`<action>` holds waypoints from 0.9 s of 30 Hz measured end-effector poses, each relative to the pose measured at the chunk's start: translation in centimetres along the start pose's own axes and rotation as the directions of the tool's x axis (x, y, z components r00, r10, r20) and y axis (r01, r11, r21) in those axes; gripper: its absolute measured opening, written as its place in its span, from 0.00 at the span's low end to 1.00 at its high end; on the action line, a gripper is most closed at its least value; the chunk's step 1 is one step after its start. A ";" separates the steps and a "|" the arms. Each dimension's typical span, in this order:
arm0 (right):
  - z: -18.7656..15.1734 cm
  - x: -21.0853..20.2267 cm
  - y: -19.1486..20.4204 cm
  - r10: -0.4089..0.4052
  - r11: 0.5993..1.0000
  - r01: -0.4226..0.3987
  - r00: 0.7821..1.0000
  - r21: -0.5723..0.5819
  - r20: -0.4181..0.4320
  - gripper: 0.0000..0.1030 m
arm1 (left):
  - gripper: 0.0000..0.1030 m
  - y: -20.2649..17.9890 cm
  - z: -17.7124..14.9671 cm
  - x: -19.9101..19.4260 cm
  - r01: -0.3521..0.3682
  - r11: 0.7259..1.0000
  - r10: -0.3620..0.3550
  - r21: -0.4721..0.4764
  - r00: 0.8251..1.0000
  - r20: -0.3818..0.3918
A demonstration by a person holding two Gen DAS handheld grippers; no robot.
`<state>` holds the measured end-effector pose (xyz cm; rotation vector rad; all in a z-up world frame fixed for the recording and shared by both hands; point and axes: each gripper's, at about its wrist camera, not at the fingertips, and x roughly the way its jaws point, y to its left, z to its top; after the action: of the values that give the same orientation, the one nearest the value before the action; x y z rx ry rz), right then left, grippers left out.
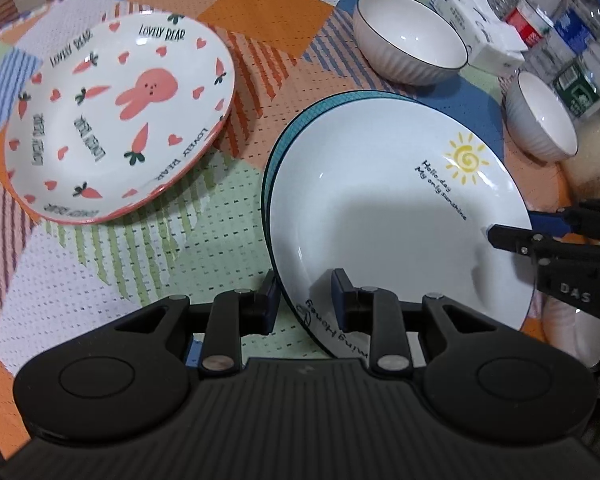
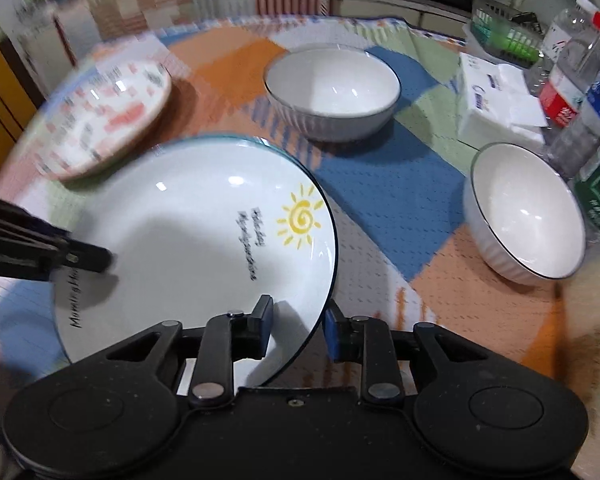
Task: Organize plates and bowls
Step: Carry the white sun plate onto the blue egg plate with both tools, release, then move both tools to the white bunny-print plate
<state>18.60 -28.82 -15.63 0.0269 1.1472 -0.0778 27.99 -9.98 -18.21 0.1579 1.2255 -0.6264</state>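
Both grippers are on the sun plate right now, a white plate with a dark teal rim, a yellow sun and black script, sitting lower right of centre in the left wrist view, on top of another teal-rimmed plate whose edge peeks out along its left side. The left gripper straddles the near rim, one finger outside, one over the white inside; the gap is narrow, but whether the pads actually press the rim I cannot tell. In from the right edge comes the right gripper, fingertips either side of the plate's far right rim. From the right wrist view that gripper has its jaws apart, the rim running between them with daylight on both sides, so no clamp there. The left gripper shows at the left edge of that view, blurred, reaching onto the plate. Upper left in the left wrist view lies the bunny plate, pink-rimmed with carrots and hearts, tipped slightly and well apart from the stack. Two white ribbed bowls stand upright on the patchwork tablecloth: the far bowl top centre-right, the near bowl at the right. Behind them, a tissue pack and water bottles.
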 end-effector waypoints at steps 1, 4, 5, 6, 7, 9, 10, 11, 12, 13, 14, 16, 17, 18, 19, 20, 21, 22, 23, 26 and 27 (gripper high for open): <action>0.0 0.1 0.4 -0.018 1.000 0.018 1.000 -0.017 0.010 0.31 | 0.25 -0.2 0.0 0.0 -0.012 1.000 0.012 0.007 1.000 0.005; 0.2 0.5 0.6 -0.052 0.998 0.053 0.998 -0.038 0.022 0.31 | 0.25 -0.1 0.1 0.0 -0.016 1.000 0.016 0.001 1.000 0.001; 0.3 0.7 0.6 -0.060 0.997 0.061 0.998 -0.042 0.023 0.31 | 0.25 -0.1 0.1 0.0 -0.015 1.000 0.015 -0.002 1.000 -0.002; 0.5 0.8 0.7 -0.068 0.996 0.069 0.997 -0.049 0.023 0.31 | 0.25 0.0 0.1 -0.1 -0.012 1.000 0.012 -0.006 1.000 -0.005; 0.6 0.9 0.8 -0.075 0.995 0.076 0.997 -0.060 0.022 0.31 | 0.25 0.1 0.2 -0.1 -0.008 1.000 0.008 -0.011 1.000 -0.010; 0.7 0.9 1.0 -0.083 0.994 0.085 0.996 -0.067 0.022 0.30 | 0.25 0.3 0.2 -0.5 -0.002 1.000 0.002 -0.016 1.000 -0.017; 0.8 0.7 1.0 -0.088 0.993 0.090 0.996 -0.070 0.024 0.29 | 0.25 0.3 0.2 -0.8 -0.003 1.000 0.002 -0.015 1.000 -0.017; 0.8 0.4 1.0 -0.091 0.993 0.094 0.995 -0.071 0.034 0.29 | 0.25 0.3 0.1 -1.2 -0.004 1.000 0.004 -0.013 1.000 -0.015; 0.8 -0.1 1.0 -0.087 0.994 0.091 0.995 -0.067 0.049 0.29 | 0.25 0.3 0.1 -1.6 -0.007 1.000 0.007 -0.010 1.000 -0.013; 0.8 -0.6 1.0 -0.080 0.995 0.083 0.995 -0.062 0.060 0.29 | 0.25 0.2 0.0 -2.2 -0.014 1.000 0.014 -0.008 1.000 -0.014; 0.9 -1.3 1.0 -0.071 0.996 0.075 0.995 -0.055 0.073 0.29 | 0.25 0.2 -0.1 -2.7 -0.025 1.000 0.025 -0.005 1.000 -0.019; 0.8 -2.7 1.1 -0.035 0.998 0.039 0.996 -0.048 0.088 0.29 | 0.25 0.1 -0.3 -4.3 -0.046 0.999 0.046 0.018 0.999 -0.005; 0.8 -3.3 1.3 -0.013 0.999 0.018 0.996 -0.051 0.093 0.29 | 0.25 0.1 -0.5 -5.2 -0.060 0.998 0.059 0.032 0.998 0.011; 0.8 -4.0 1.4 0.006 0.998 0.000 0.995 -0.056 0.102 0.29 | 0.25 0.0 -0.6 -6.1 -0.073 0.996 0.072 0.045 0.997 0.027; 0.7 -4.7 1.6 0.023 0.998 -0.016 0.994 -0.065 0.111 0.29 | 0.25 0.0 -0.8 -7.0 -0.086 0.995 0.084 0.056 0.996 0.042; 0.8 -5.3 1.8 0.036 0.997 -0.028 0.992 -0.071 0.119 0.29 | 0.25 0.1 -0.9 -7.9 -0.095 0.993 0.092 0.064 0.994 0.054; 0.8 -6.0 2.1 0.050 0.996 -0.040 0.990 -0.077 0.131 0.29 | 0.25 0.2 -1.0 -8.7 -0.101 0.992 0.096 0.070 0.993 0.065; 0.8 -6.5 2.3 0.066 0.995 -0.055 0.988 -0.081 0.142 0.29 | 0.26 0.3 -1.2 -9.4 -0.106 0.992 0.100 0.076 0.992 0.075; 0.9 -7.2 2.6 0.086 0.994 -0.074 0.984 -0.085 0.153 0.29 | 0.27 0.5 -1.2 -10.1 -0.109 0.991 0.103 0.077 0.991 0.084; 1.4 -8.8 3.2 0.148 0.986 -0.130 0.971 -0.105 0.187 0.35 | 0.31 1.0 -1.4 -11.7 -0.116 0.990 0.108 0.075 0.989 0.104; 1.5 -9.2 3.5 0.168 0.982 -0.147 0.965 -0.116 0.200 0.40 | 0.34 1.2 -1.4 -12.2 -0.116 0.991 0.107 0.072 0.988 0.110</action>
<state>16.50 -24.98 -6.68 0.0201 0.9342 0.1163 25.09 -3.95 -7.84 0.2543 1.0827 -0.5782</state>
